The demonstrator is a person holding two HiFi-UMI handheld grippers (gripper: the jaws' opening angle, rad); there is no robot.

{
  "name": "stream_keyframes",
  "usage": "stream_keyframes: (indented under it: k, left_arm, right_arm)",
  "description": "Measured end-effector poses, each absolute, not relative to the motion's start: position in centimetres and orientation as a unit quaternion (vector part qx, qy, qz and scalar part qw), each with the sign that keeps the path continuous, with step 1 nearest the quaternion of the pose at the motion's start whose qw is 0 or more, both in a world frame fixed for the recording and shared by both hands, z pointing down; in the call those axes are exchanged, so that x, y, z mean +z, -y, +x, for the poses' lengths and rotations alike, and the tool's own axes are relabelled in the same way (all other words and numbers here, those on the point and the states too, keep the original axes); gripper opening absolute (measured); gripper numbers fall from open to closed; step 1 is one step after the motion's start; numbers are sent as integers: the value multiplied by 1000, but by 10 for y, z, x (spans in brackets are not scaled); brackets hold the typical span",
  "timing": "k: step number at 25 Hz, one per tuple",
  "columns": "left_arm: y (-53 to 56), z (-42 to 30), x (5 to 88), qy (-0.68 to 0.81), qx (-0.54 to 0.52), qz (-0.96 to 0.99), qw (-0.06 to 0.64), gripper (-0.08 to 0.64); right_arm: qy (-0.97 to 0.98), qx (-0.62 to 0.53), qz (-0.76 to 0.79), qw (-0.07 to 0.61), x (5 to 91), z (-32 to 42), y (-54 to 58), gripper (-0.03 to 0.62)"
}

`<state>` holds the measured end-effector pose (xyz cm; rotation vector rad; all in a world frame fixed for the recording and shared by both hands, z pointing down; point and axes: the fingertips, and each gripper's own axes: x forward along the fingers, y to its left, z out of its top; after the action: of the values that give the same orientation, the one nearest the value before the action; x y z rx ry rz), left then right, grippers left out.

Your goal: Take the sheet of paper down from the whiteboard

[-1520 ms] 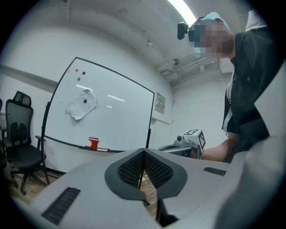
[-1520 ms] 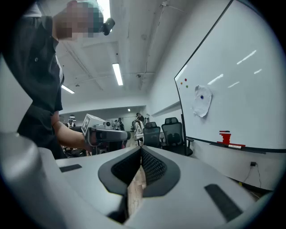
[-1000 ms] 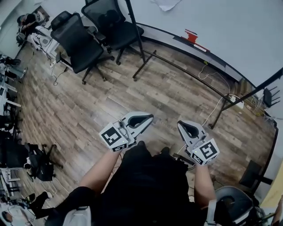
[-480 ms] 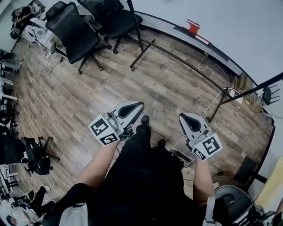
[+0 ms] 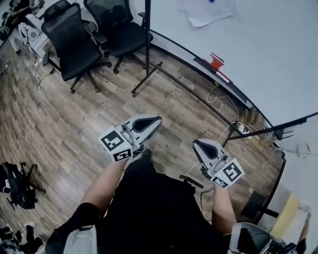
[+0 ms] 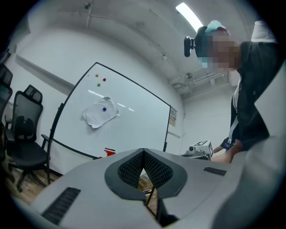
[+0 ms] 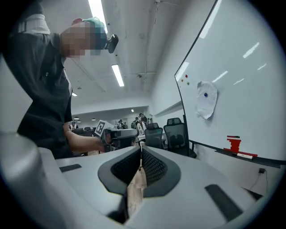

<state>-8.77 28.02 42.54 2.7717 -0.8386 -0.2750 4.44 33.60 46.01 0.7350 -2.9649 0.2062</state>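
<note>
A crumpled white sheet of paper (image 5: 206,11) hangs on the whiteboard (image 5: 268,54), pinned by a blue magnet (image 6: 104,108). It also shows in the left gripper view as the sheet (image 6: 100,112) and in the right gripper view as the sheet (image 7: 207,99). My left gripper (image 5: 158,119) is held out over the wooden floor, well short of the board, jaws shut and empty (image 6: 143,154). To its right, my right gripper (image 5: 196,144) is also shut with nothing in it (image 7: 141,150). Both point roughly level towards the board.
Two black office chairs (image 5: 69,39) (image 5: 117,25) stand left of the board. The board's black stand leg (image 5: 146,59) and floor rail (image 5: 198,94) cross ahead. A red eraser (image 5: 215,61) sits on the board's tray. Cables (image 5: 221,96) lie on the floor.
The person has stepped towards the whiteboard and both grippers came forward with them. The sheet of paper shows more fully at the top of the head view. Both jaws stay shut.
</note>
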Motion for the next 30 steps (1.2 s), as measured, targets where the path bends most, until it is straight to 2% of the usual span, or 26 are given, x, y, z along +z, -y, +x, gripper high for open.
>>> stream_keyframes:
  k: [5,12,19,25,30]
  left_arm:
    - [-226,-121,414,271,-82,955,93,2]
    - [-186,-136,424,218,-89,965,112,2]
    - [-157,-117,440,189,-58,971,131,2]
    - [-105,-122,449,212,-34,966,142,2]
    - [-51,-105,440,226,-20,966,125,2]
  right_arm:
    - [963,86,245,70,457,18,-286,21]
    - [953,115,281,13,443,-6,-248,21]
    - [944,138,301,-12,456,12,-199,21]
    - [952,136,273,-39,460,7,-137,21]
    - [960,101,256,-43,456,14,-68,21]
